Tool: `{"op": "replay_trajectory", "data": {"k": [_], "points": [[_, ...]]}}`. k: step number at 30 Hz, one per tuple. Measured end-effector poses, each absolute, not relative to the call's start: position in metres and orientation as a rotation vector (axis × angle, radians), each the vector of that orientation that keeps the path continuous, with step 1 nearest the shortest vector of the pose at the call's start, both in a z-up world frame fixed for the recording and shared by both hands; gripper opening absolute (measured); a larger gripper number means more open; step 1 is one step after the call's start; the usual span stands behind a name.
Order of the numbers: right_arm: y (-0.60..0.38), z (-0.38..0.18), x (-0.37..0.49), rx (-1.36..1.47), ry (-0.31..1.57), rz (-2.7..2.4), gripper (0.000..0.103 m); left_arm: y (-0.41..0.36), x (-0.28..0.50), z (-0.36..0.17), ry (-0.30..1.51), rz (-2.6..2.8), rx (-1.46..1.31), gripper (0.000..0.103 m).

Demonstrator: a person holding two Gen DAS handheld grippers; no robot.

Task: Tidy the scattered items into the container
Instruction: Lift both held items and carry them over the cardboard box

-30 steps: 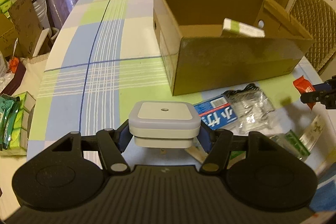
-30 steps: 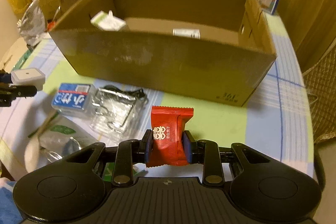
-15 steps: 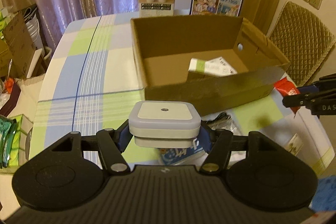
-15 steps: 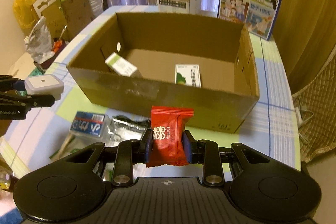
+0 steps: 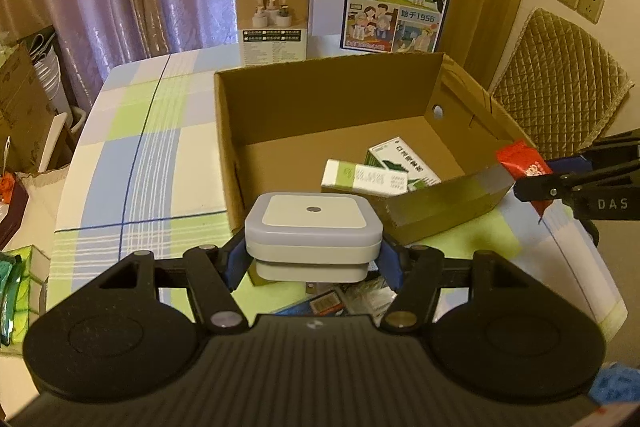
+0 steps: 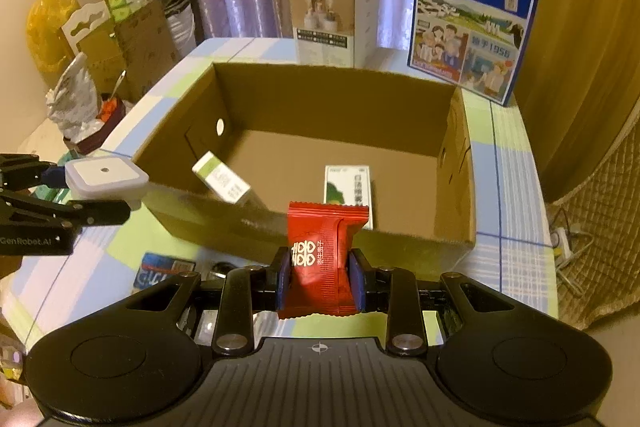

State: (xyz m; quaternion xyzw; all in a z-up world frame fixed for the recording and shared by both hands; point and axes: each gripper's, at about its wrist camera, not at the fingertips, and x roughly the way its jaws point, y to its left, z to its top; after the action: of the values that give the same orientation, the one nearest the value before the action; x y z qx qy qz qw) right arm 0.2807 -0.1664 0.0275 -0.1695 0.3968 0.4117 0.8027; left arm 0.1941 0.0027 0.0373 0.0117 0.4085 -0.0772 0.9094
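Left wrist view: my left claw [image 5: 314, 259] stands about half open, its blue pads clamped on the two flat sides of the white night-light plug [image 5: 313, 227], hanging just short of the near wall of the cardboard box [image 5: 440, 203].
Night-light: I judge it stiff, smooth plastic, light; flat sides are the place to hold, as now.
Right claw [image 6: 320, 279]: squeezed nearly shut on the lower half of the red snack packet [image 6: 324, 255], in front of the box's near wall.
Packet: soft, crinkly, slippery; likely crushable inside, so I would not press harder.
Box contents: two green-and-white cartons [image 6: 348, 191] on the floor.
Left on table: blue packet [image 6: 160, 269], clear wrappers.
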Motion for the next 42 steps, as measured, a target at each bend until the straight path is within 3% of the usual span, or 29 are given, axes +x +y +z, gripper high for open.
{"op": "replay_trajectory", "data": {"k": [42], "points": [[-0.111,0.018,0.34,-0.368,0.842,0.879,0.028,0.001,0.28,0.029,0.831,-0.136,-0.001,0.06]]}}
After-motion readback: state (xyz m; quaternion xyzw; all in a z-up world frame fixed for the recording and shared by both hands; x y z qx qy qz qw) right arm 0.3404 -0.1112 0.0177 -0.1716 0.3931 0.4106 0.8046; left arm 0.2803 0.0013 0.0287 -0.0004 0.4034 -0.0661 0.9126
